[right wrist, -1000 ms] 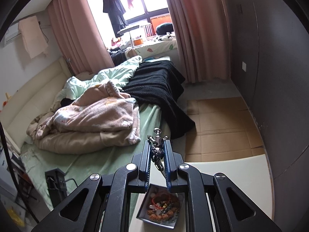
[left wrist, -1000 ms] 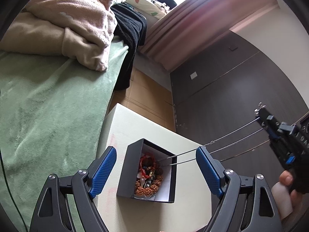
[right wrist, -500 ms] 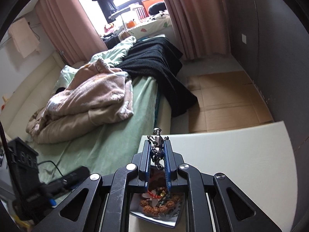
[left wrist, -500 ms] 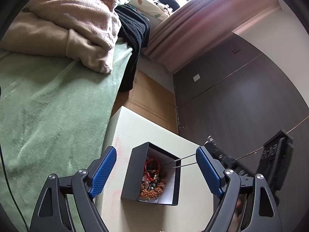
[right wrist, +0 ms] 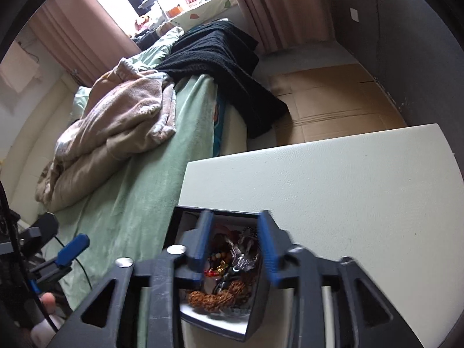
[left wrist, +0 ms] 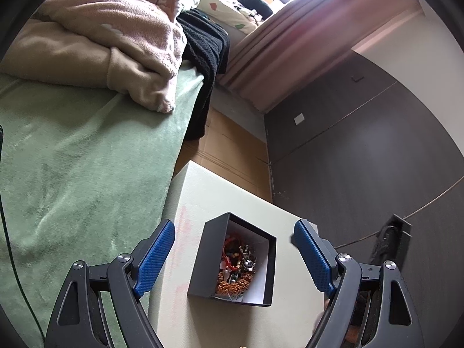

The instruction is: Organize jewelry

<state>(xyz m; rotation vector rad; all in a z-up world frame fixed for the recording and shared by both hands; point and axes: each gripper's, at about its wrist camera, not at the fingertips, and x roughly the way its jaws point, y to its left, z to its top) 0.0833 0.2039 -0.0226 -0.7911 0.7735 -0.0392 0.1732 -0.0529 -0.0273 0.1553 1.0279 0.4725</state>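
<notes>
Black box (left wrist: 200, 264) near table (right wrist: 348, 179) left edge; right gripper (right wrist: 235, 243) jaws parted above jewelry (right wrist: 229, 266), empty; left gripper (left wrist: 235, 256) wide, empty.

Pale table (left wrist: 220, 194) carries black jewelry box (left wrist: 203, 261), sitting between and just ahead of left tongs' fingers.

a lived-in bedroom at home: a bed with a green sheet (left wrist: 72, 159), a rumpled pink blanket (right wrist: 127, 110) and a black knit throw (right wrist: 226, 58), pink curtains (right wrist: 275, 5) at a bright window, dark wardrobe panels (left wrist: 362, 150), and flattened cardboard (right wrist: 333, 92) on the floor.
</notes>
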